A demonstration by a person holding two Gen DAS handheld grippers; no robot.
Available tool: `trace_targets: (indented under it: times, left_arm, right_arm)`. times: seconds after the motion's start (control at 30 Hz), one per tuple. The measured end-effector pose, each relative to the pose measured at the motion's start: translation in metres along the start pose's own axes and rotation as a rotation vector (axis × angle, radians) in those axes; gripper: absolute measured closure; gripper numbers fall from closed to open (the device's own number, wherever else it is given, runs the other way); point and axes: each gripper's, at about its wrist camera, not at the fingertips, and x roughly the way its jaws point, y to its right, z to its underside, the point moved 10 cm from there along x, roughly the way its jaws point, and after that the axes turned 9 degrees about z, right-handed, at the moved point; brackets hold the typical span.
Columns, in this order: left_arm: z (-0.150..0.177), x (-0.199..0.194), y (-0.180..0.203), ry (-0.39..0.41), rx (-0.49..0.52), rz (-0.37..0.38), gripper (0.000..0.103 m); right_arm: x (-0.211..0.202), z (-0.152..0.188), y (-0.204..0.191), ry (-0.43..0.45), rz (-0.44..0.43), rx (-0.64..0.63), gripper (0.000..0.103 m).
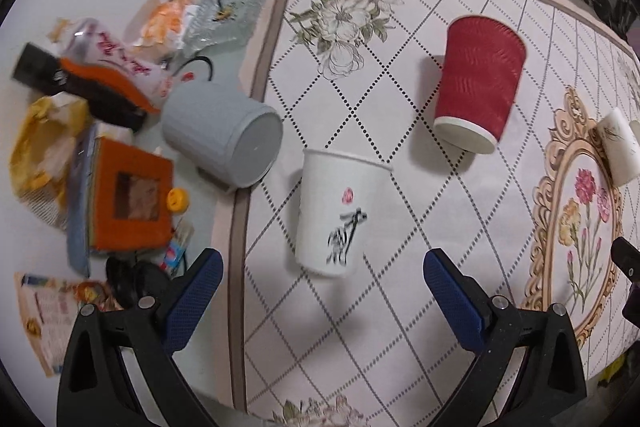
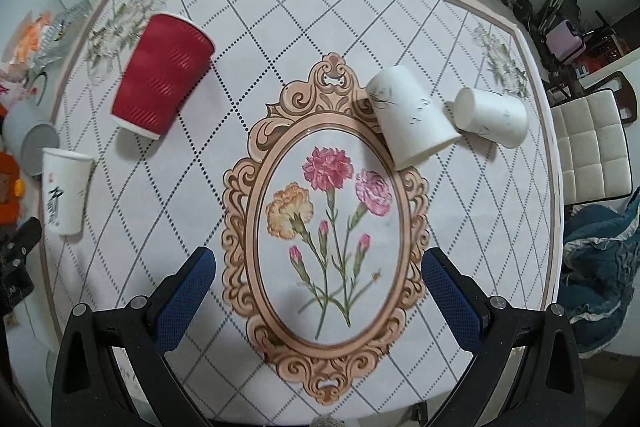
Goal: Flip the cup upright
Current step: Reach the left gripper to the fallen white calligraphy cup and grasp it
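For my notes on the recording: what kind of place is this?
Most likely a home dining room: a table with a flowered tablecloth, white padded chairs beside it, paper cups such as the red cup, and household clutter.

Bare cloth lies between red cup (image 2: pixel 162 79) and 2 white cups (image 2: pixel 414 117), touching each other.

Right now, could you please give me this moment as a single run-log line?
left hand-held gripper: open, empty | right hand-held gripper: open, empty | white ink-print cup: upright | red cup: inverted | phase: between grasps
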Motion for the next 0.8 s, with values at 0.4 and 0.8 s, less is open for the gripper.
trace_targets:
  times: [0.4, 0.8]
  left_arm:
    - [-0.022, 0.050, -0.002, -0.080, 0.100, 0.009, 0.019]
    - [-0.029, 0.065, -0.007, -0.071, 0.105, 0.030, 0.044]
  right_arm:
    - [0.038, -0.025, -0.020, -0.073, 0.016, 0.002, 0.000]
    - [0.044, -0.031, -0.031, -0.089, 0.035, -0.016, 0.000]
